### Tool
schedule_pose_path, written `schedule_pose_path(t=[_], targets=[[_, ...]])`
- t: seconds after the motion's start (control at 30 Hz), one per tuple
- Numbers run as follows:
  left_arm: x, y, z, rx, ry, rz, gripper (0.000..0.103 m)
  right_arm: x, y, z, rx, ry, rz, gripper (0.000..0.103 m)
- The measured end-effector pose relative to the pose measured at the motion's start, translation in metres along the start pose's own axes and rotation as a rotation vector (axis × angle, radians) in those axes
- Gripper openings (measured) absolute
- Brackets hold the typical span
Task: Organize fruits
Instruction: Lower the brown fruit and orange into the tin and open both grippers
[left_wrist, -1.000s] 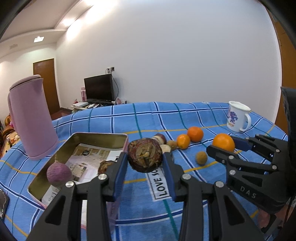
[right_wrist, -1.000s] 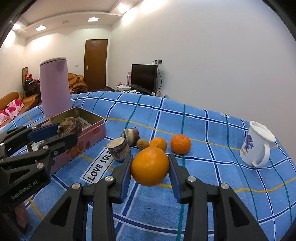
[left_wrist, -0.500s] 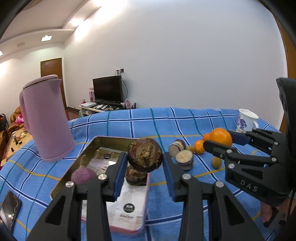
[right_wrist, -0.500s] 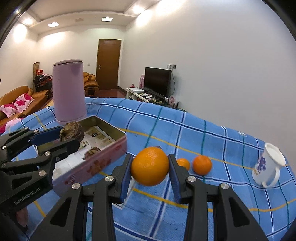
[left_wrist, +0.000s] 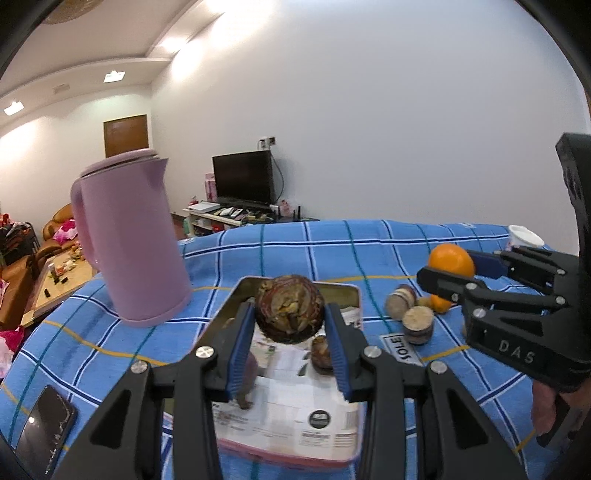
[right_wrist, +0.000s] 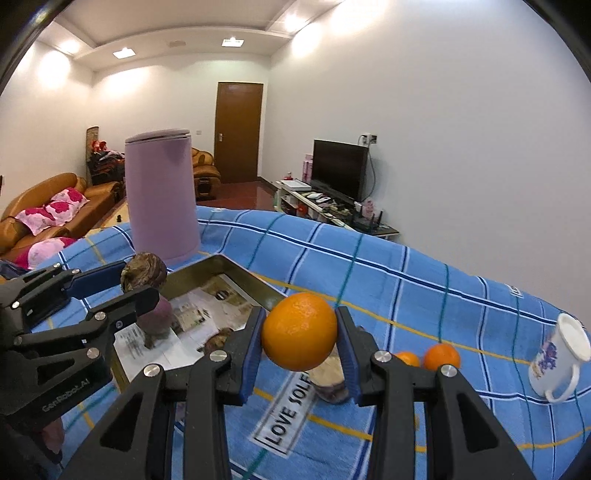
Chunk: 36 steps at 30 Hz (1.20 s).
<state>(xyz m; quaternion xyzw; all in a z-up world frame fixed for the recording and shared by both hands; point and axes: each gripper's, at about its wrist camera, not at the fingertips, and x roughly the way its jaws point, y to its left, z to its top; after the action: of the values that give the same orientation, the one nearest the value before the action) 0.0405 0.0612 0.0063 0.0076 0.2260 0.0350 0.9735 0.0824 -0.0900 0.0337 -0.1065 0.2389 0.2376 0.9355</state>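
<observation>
My left gripper (left_wrist: 290, 328) is shut on a brown scaly round fruit (left_wrist: 290, 308) and holds it in the air over the open metal tin (left_wrist: 295, 424). In the tin lie a purple fruit (right_wrist: 157, 317) and a small brown fruit (left_wrist: 321, 354) on printed paper. To the right, my right gripper (right_wrist: 299, 345) is shut on a large orange (right_wrist: 299, 332), also visible in the left wrist view (left_wrist: 450, 260), held above the cloth beside the tin's right edge. Two cut brown-skinned pieces (left_wrist: 417, 323) and two small oranges (right_wrist: 441, 356) rest on the tablecloth.
A tall pink kettle (left_wrist: 129, 240) stands behind the tin at the left. A white printed mug (right_wrist: 557, 352) sits at the far right. A dark phone (left_wrist: 44, 428) lies on the cloth at the near left. The blue checked tablecloth (left_wrist: 369, 243) covers the table.
Both grippers have moved left with their fruits. The brown fruit now hangs over the tin, and the orange has come up beside the tin.
</observation>
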Motion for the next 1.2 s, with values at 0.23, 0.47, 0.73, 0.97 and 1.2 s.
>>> schedule_pose_path(t=[0.23,0.47,0.73,0.97,1.2], targets=[[0.009,0.017,0.001,-0.006,0.024,0.053,0.04,0.012,0.012,0.012,0.006,-0.003,0.056,0.04],[0.019,0.033,-0.002,-0.012,0.054,0.084,0.04,0.029,0.028,0.018,0.025,0.011,0.108,0.04],[0.03,0.045,-0.007,-0.018,0.089,0.096,0.04,0.046,0.049,0.012,0.01,0.046,0.15,0.04],[0.035,0.05,-0.011,-0.022,0.106,0.1,0.04,0.053,0.057,0.006,0.0,0.066,0.167,0.04],[0.04,0.05,-0.012,-0.018,0.119,0.1,0.04,0.053,0.059,0.003,-0.004,0.07,0.174,0.04]])
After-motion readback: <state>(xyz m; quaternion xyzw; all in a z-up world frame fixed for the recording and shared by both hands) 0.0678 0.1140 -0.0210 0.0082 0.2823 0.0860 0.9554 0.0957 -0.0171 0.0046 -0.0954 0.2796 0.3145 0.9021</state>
